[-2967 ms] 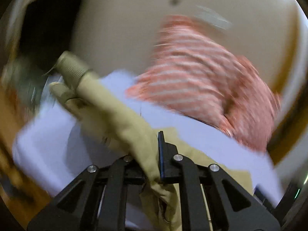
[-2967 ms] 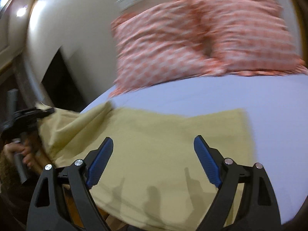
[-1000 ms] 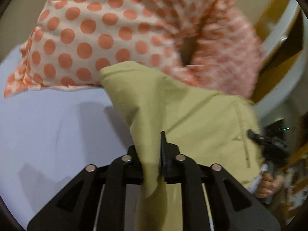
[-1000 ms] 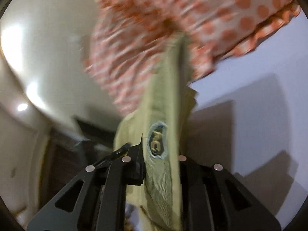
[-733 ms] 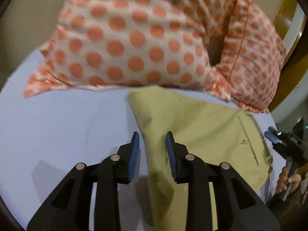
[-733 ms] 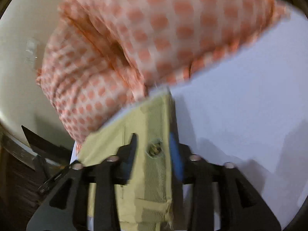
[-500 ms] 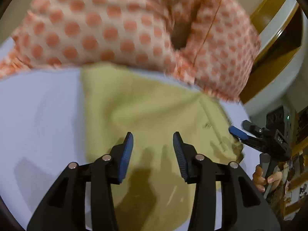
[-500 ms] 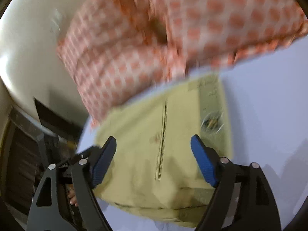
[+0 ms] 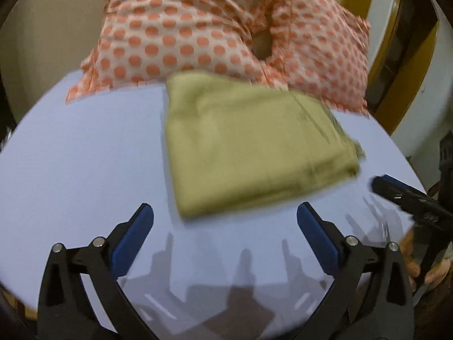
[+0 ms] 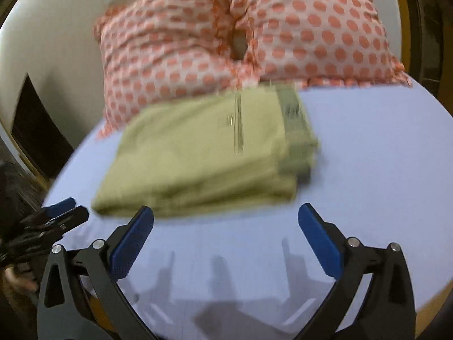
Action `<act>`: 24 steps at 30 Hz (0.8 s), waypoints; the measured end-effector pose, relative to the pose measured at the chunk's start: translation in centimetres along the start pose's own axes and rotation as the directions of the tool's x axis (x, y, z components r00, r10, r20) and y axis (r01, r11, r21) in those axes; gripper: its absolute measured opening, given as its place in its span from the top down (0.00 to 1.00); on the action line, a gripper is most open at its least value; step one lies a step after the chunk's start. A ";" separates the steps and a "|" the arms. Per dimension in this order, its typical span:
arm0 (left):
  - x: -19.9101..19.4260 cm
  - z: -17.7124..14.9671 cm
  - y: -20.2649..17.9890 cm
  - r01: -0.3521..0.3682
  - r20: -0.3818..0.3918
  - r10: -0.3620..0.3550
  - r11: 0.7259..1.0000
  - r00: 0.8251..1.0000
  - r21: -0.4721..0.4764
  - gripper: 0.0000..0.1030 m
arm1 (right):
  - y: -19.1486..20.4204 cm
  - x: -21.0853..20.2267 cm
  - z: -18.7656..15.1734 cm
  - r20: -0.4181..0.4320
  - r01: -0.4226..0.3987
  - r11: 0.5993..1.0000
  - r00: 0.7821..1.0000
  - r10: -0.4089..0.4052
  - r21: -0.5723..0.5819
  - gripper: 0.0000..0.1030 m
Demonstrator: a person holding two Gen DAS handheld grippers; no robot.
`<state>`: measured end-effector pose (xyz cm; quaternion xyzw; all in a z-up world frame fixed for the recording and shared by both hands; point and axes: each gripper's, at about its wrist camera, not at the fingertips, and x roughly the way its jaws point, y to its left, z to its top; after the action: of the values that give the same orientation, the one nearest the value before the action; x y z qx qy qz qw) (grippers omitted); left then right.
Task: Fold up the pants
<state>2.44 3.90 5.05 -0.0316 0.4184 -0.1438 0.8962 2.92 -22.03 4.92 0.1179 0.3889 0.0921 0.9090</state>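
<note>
The khaki pants [image 9: 249, 147] lie folded into a flat rectangle on the lavender bed sheet [image 9: 85, 170], their far edge against the pillows. They also show in the right wrist view [image 10: 209, 150], waistband to the right. My left gripper [image 9: 225, 221] is open and empty, just short of the near edge of the pants. My right gripper [image 10: 226, 221] is open and empty, also just short of the near edge. The right gripper's finger shows at the right of the left wrist view [image 9: 396, 192]; the left gripper shows at the left of the right wrist view [image 10: 56, 215].
Two polka-dot orange and white pillows [image 9: 198, 28] lean against the cream wall behind the pants, also in the right wrist view [image 10: 254, 34]. A wooden frame [image 9: 407, 65] stands at the right. The sheet [image 10: 382, 170] extends around the pants.
Both grippers let go of the pants, opened wide and pulled back. The pants now lie flat and folded in front of the pillows.
</note>
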 end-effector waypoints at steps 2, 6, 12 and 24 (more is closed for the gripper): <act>0.4 -1.4 -0.6 -0.021 -0.016 0.021 1.000 1.000 0.003 0.02 | 0.8 0.5 -2.0 -0.020 0.000 1.000 1.000 0.000 -0.008 0.01; 1.4 -2.7 -0.9 -0.084 -0.019 0.084 0.996 0.996 0.007 0.02 | 2.6 1.4 -3.3 -0.033 0.066 0.993 0.997 -0.069 -0.097 0.01; 2.0 -3.2 -1.0 -0.125 -0.020 0.125 0.992 0.992 0.025 0.02 | 3.1 2.2 -4.3 -0.039 0.142 0.980 0.988 -0.149 -0.141 0.01; 2.4 -3.7 -1.7 -0.194 0.005 0.194 0.979 0.981 0.063 0.02 | 3.4 2.4 -4.6 -0.027 0.183 0.968 0.981 -0.191 -0.174 0.01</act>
<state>0.68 1.79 1.23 0.0376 0.4155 -0.0687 0.9062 0.99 -17.48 1.18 0.0006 0.4088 0.0414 0.9117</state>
